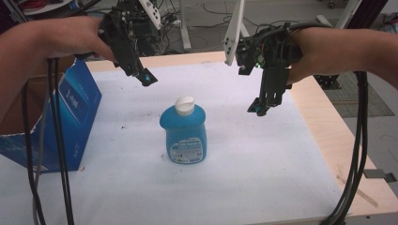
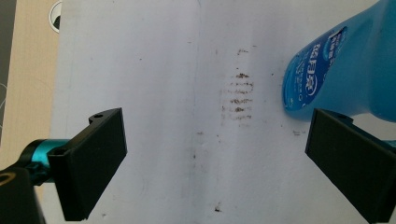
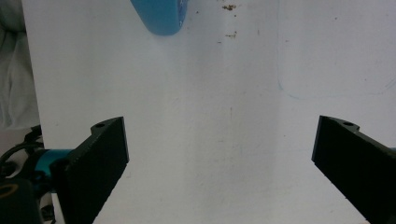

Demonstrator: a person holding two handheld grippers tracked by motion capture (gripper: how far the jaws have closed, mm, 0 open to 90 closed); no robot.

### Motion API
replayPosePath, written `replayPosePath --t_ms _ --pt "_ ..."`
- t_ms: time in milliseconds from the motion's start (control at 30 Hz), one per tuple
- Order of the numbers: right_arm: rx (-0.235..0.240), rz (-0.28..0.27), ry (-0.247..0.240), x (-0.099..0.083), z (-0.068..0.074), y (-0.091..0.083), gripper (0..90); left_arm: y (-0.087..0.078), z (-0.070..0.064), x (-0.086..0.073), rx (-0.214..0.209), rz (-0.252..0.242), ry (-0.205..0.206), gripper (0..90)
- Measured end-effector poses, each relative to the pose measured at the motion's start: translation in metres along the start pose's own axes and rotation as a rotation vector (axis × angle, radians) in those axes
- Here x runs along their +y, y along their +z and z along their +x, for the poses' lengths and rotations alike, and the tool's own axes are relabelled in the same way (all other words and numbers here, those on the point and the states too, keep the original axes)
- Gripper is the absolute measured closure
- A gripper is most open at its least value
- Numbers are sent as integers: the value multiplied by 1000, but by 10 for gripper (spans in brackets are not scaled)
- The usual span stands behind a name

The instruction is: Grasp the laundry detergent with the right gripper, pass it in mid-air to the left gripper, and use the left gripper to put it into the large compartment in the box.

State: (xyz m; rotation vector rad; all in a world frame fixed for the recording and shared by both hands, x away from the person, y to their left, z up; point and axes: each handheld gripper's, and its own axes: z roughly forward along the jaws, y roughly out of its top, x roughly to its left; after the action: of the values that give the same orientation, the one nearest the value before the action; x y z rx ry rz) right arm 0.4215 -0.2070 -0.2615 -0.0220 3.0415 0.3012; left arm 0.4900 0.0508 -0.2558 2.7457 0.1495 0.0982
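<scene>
Overhead, both the left tongs and right tongs hang spread apart, empty, flanking the upright blue bottle.

Your forearms are bare, with no sleeves reaching the wrists in the high view. Your left gripper is a black frame of brackets and wiring with a teal fitting near the tip; your right gripper is built alike, with what looks like a small green light on its body, though the blur makes that uncertain. Bundles of black cable hang from both. Up close, each jaw is a flat, matte black block with one small screw hole, mounted on a teal collar.
</scene>
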Motion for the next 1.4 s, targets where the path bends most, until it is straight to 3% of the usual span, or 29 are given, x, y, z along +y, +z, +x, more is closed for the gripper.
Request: replayPosePath --t_ms 567,867,1067,1400 --pt "29 -58 26 3 6 7 31 -2 -3 -5 -2 -5 30 54" --pt "62 -173 86 0 13 22 31 1 -4 -7 -9 -15 39 54" --pt "99 -259 95 0 21 36 31 3 -6 -6 -17 -12 52 54" --pt "103 -379 126 -3 24 53 31 7 -7 -7 -26 -19 57 54"
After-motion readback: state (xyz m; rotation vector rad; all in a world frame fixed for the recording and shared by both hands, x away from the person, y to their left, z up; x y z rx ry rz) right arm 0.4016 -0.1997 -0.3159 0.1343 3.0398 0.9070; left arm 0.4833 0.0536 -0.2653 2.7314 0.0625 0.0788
